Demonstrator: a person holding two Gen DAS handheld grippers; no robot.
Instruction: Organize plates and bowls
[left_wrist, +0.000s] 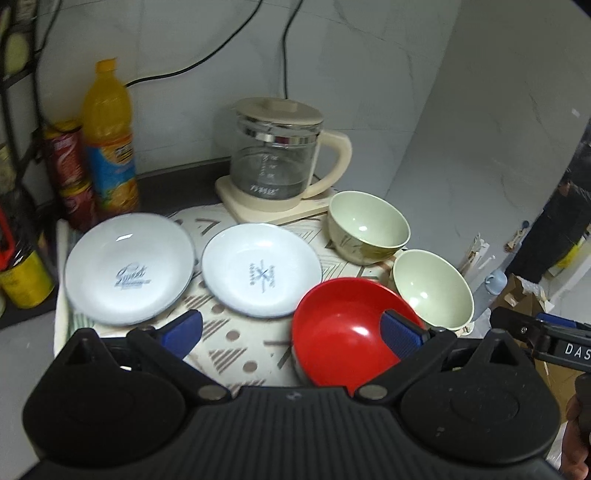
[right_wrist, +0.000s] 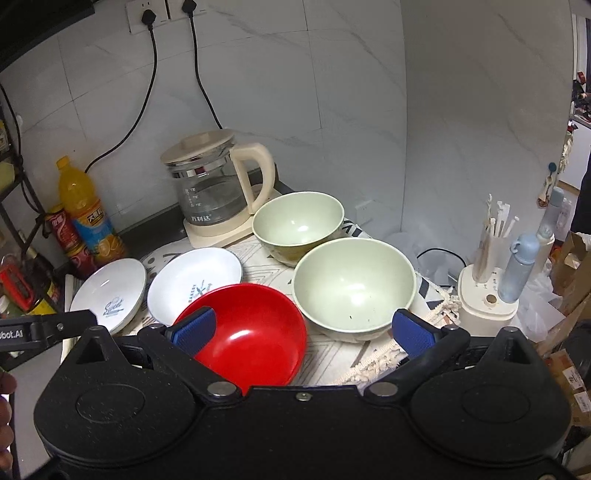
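Left wrist: gripper spread wide, above red bowl, nothing held.

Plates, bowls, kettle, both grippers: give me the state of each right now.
Left white plate: upright, empty.
Right white plate: upright, empty.
Red bowl: upright, empty, not gripped.
Far green bowl: upright, empty.
Near green bowl: upright, empty.
Kettle: lid on, on its base.
Left gripper: open.
Right gripper: open.
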